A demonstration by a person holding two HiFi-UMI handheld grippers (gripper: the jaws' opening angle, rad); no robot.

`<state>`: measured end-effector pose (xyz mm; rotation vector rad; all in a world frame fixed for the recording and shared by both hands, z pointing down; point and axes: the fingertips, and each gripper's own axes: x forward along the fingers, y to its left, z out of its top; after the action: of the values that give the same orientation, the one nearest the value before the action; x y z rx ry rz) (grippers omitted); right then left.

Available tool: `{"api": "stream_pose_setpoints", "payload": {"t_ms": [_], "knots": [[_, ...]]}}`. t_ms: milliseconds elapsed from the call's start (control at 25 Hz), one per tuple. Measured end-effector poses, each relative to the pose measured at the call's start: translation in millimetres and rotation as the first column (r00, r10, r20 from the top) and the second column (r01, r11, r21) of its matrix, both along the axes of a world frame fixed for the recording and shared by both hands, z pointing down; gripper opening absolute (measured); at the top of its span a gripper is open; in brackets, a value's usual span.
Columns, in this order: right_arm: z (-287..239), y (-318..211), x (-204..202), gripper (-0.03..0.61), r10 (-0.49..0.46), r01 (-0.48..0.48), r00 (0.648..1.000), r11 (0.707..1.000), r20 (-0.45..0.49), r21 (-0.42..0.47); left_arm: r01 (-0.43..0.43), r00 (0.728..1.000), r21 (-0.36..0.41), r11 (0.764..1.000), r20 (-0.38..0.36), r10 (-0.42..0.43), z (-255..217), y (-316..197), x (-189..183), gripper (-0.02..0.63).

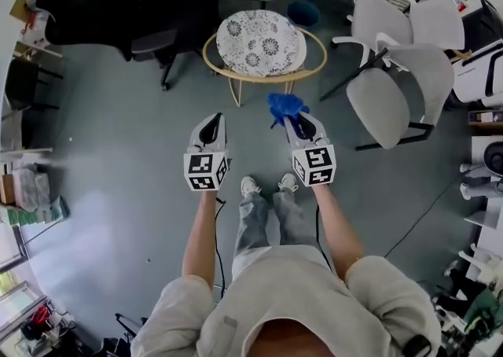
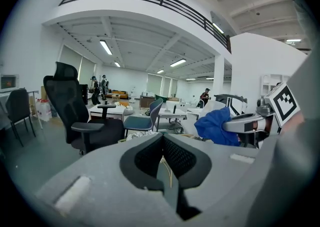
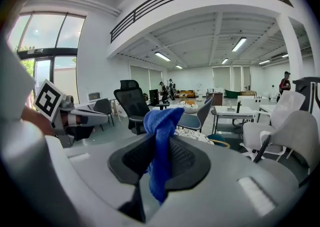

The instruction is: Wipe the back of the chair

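Head view: left gripper (image 1: 211, 129) and right gripper (image 1: 302, 123) held out. The round chair (image 1: 263, 45) is ahead of both, well apart, untouched.
Left gripper view: jaws pressed together, nothing between.
Right gripper view: clenched on blue cloth (image 3: 161, 141), pinched by a narrow fold. Risk: hard wiping could drag the cloth out.

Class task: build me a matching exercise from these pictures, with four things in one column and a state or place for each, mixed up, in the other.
Things
1. left tool
2. right tool
3. black office chair
4. white chairs

States and places
A. shut on the blue cloth
B. shut, nothing in it
C. right side of the head view
D. upper left of the head view

Pairs: 1-B, 2-A, 3-D, 4-C
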<state>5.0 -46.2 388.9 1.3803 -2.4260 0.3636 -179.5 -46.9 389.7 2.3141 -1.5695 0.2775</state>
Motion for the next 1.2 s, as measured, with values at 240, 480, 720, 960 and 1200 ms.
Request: {"api": "stream_pose_setpoints", "payload": {"t_ms": [240,480,720,960,1200], "knots": [[38.9,-9.3,-1.8,0.074,-0.017,0.017,1.0,1.0,-0.003,-0.003,0.034,0.999,-0.033,0.999,0.001,-0.034,47.5,5.4,0.3,0.003],[80.6,-31.3,-7.9,0.074,-0.01,0.01,1.0,1.0,0.0,0.012,0.04,0.999,-0.021,0.999,-0.001,-0.04,87.8,-8.2,1.5,0.003],[126.6,-53.4,-17.4,0.075,-0.02,0.02,1.0,1.0,0.007,0.025,0.044,0.999,-0.013,0.999,0.001,-0.044,134.1,-23.9,1.1,0.003],[160.2,-88.3,-25.8,0.075,-0.006,0.005,1.0,0.998,0.009,0.063,0.026,1.0,-0.024,0.999,0.008,-0.026,170.2,-24.4,-2.5,0.003],[174.4,-109.5,-26.7,0.075,0.01,-0.011,1.0,0.997,0.015,0.078,0.007,1.0,-0.032,0.999,0.016,-0.007,186.8,-25.8,-1.2,0.003]]}}
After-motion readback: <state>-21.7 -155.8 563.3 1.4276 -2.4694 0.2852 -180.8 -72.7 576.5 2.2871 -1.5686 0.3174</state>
